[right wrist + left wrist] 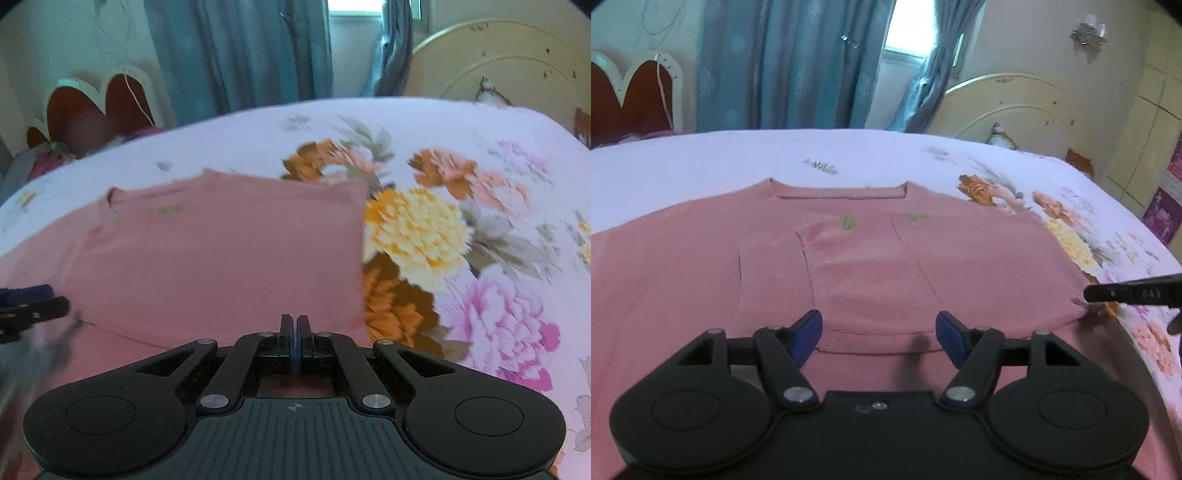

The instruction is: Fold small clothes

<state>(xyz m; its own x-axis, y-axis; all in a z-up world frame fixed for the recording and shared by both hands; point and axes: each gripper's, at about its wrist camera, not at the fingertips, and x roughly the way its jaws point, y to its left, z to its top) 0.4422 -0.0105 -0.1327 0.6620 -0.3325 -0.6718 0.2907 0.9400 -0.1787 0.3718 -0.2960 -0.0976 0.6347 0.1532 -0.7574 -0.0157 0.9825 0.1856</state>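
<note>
A pink shirt with small green marks lies flat on the bed, collar at the far side, its sleeves folded in over the middle. My left gripper is open, its blue pads spread just above the shirt's near hem. My right gripper is shut with pads pressed together at the shirt's near right edge; whether cloth is pinched between them cannot be told. The right gripper also shows in the left wrist view at the shirt's right corner. The left gripper shows at the left edge of the right wrist view.
The bed carries a white sheet with large flower prints. A cream headboard stands at the far right. Blue curtains hang behind the bed. A red and white headboard stands at the far left.
</note>
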